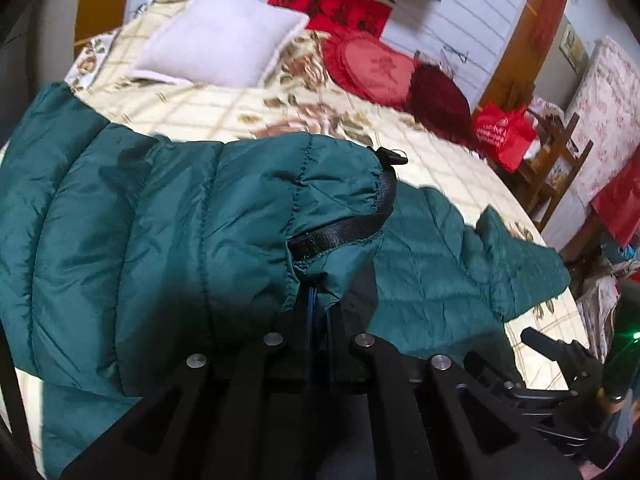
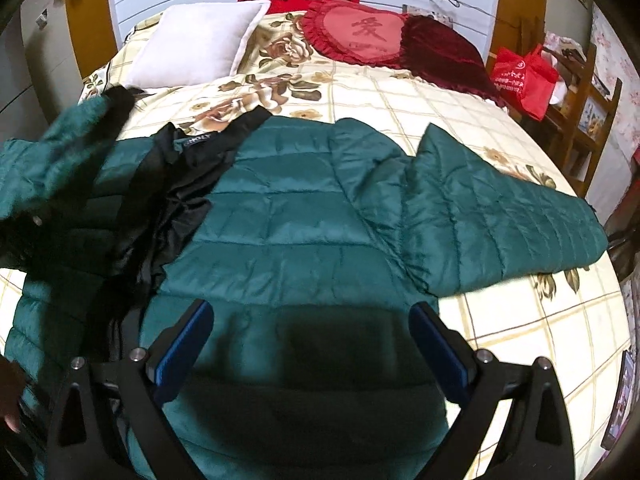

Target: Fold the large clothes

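A dark green quilted puffer jacket (image 2: 304, 216) lies spread on the bed, black lining (image 2: 168, 200) showing at its open left front, one sleeve (image 2: 500, 216) stretched right. My left gripper (image 1: 318, 300) is shut on the jacket's sleeve cuff (image 1: 320, 200), which has a black trim band, and holds it lifted above the jacket. In the right wrist view this lifted sleeve (image 2: 52, 168) is blurred at the left. My right gripper (image 2: 310, 336) is open and empty, its blue pads (image 2: 184, 344) hovering over the jacket's lower hem. It also shows in the left wrist view (image 1: 560, 352).
The bed has a cream floral checked cover (image 2: 400, 96). At its head lie a white pillow (image 2: 196, 44), a red heart cushion (image 2: 360, 32) and a dark red cushion (image 2: 440, 52). A red bag (image 2: 524, 76) sits on a wooden rack at the right.
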A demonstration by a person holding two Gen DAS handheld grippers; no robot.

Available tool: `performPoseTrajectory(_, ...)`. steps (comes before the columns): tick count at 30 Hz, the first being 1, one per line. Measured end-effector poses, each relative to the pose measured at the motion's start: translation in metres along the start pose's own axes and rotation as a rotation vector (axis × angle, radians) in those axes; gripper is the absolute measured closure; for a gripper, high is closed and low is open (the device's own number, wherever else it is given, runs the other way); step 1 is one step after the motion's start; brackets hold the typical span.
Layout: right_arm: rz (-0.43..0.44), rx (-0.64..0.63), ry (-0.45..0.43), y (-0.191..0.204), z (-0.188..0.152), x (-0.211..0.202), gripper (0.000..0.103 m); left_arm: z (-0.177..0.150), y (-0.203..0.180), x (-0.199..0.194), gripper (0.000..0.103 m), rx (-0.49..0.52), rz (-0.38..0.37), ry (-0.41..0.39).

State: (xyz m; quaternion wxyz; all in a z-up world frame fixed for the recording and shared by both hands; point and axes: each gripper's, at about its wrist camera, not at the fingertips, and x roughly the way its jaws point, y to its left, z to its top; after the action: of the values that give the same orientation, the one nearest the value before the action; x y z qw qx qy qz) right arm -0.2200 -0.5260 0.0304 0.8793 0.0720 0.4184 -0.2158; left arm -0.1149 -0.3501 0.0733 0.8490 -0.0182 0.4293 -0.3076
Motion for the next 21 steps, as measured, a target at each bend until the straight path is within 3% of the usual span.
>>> performPoseTrajectory(4, 0.007, 0.03, 0.017, -0.01, -0.004, 0.004, 0.003, -0.011, -0.002, 0.024, 0.081, -0.028, -0.029, 0.085)
performPoseTrajectory(7, 0.013, 0.041, 0.033, -0.013, -0.007, 0.008, 0.003, -0.016, -0.001, 0.032, 0.072, -0.038, -0.065, 0.128)
performPoseTrajectory(11, 0.012, 0.05, 0.04, -0.015, -0.009, 0.009, 0.003, -0.017, -0.007, 0.016, 0.054, -0.001, -0.099, 0.127)
performPoseTrajectory(15, 0.027, 0.068, 0.03, -0.015, -0.007, 0.002, 0.003, -0.011, -0.01, -0.013, 0.052, 0.036, -0.103, 0.101)
performPoseTrajectory(18, 0.049, 0.077, 0.011, -0.011, -0.002, -0.005, 0.003, -0.002, 0.004, -0.043, 0.052, 0.01, -0.12, 0.066)
performPoseTrajectory(21, 0.103, 0.067, -0.004, 0.002, 0.006, -0.011, 0.003, 0.005, 0.029, -0.076, 0.052, -0.002, -0.085, 0.008)
